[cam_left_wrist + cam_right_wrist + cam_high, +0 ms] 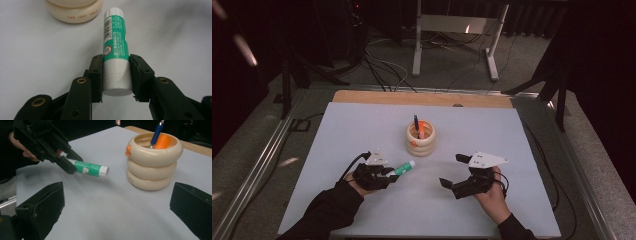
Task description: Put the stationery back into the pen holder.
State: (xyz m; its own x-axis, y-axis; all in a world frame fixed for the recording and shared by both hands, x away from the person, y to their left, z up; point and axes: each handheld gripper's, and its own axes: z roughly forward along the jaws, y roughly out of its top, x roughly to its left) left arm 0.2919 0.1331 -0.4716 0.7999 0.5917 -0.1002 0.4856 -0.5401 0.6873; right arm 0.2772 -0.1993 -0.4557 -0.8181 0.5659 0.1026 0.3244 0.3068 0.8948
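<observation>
Two hand-held grippers work over the white surface (362,125). The left hand-held gripper (117,75) has its jaws closed on the white end of a green glue stick (115,42), so the capped end points freely toward the cream ring-shaped holder (420,138), probably to drop it in beside the blue pen (156,132). The right hand-held gripper (117,202) waits near the holder, jaws wide apart and empty.
</observation>
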